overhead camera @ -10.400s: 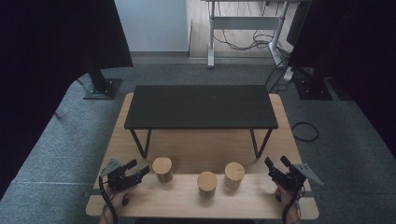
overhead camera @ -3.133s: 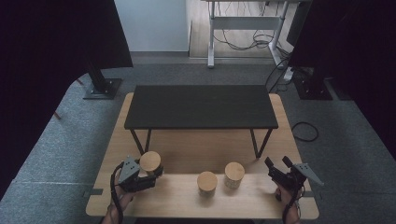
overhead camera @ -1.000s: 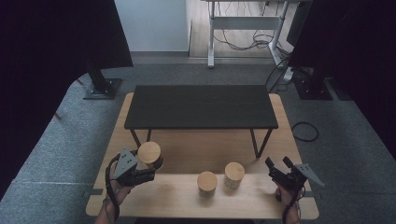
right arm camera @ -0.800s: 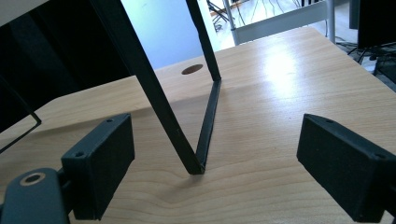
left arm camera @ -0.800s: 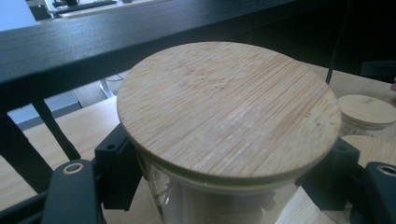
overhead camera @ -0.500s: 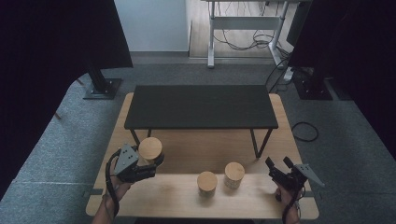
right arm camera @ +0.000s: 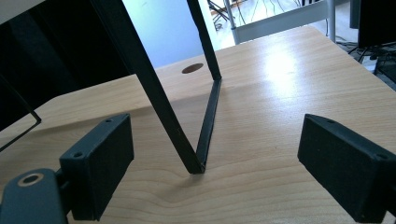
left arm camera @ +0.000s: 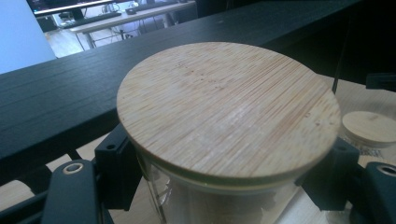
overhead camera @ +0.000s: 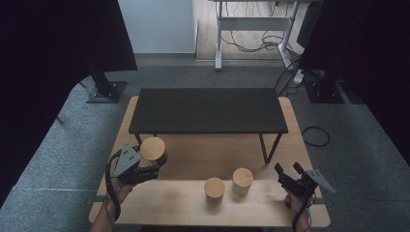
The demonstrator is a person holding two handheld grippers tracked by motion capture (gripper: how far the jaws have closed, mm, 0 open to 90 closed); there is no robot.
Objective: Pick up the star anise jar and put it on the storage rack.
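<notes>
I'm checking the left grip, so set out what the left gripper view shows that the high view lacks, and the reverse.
Left gripper view: clear glass under the jar's bamboo lid, with black fingers pressed on both sides.
High view: the left gripper off the wooden table, two more jars, and the right gripper.
Both: the held jar near the black bench.
</notes>
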